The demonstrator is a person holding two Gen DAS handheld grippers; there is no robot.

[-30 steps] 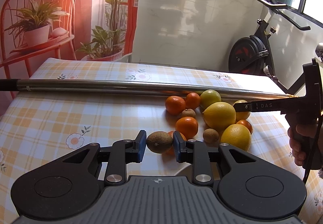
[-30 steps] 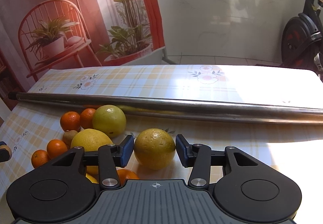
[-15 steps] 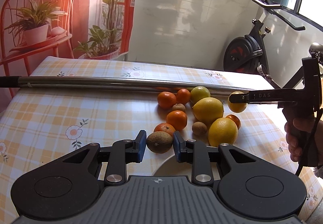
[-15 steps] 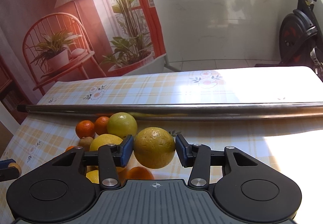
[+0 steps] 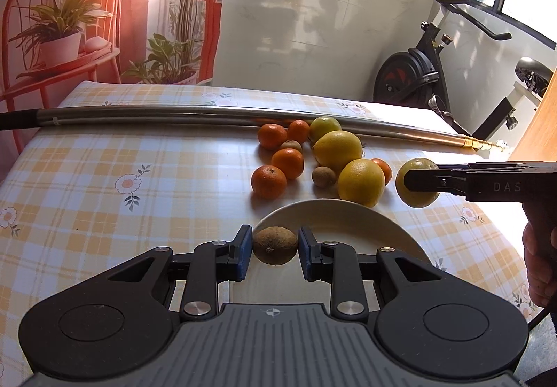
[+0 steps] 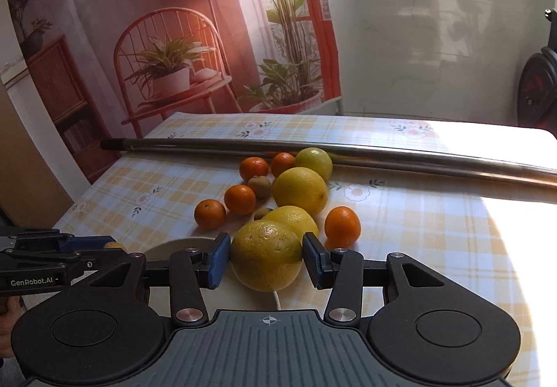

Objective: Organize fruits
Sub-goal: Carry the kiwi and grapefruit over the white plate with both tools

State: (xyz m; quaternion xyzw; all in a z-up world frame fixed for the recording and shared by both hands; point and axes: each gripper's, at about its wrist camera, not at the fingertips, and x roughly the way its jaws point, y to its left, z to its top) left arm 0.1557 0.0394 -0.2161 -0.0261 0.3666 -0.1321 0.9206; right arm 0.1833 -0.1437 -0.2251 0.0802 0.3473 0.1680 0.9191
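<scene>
The left gripper [image 5: 275,246] is clamping a brown kiwi [image 5: 275,245] over the white plate [image 5: 348,216], long axis lying crosswise between the pads; the right gripper [image 6: 266,260] is gripping a yellow-green citrus [image 6: 266,260] beside it. Nothing is resting on the plate yet, and eleven fruits [image 5: 337,150] are waiting near the metal pole [image 5: 174,113].

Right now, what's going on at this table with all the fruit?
A person is sorting fruit with a handheld tool in each hand. The left tool grips a brown kiwi over a white plate. The right tool grips a big yellow citrus fruit in the air beside the plate. The plate looks bare so far. The other oranges, lemons and kiwis sit clustered on the checked tablecloth before a metal pole.
</scene>
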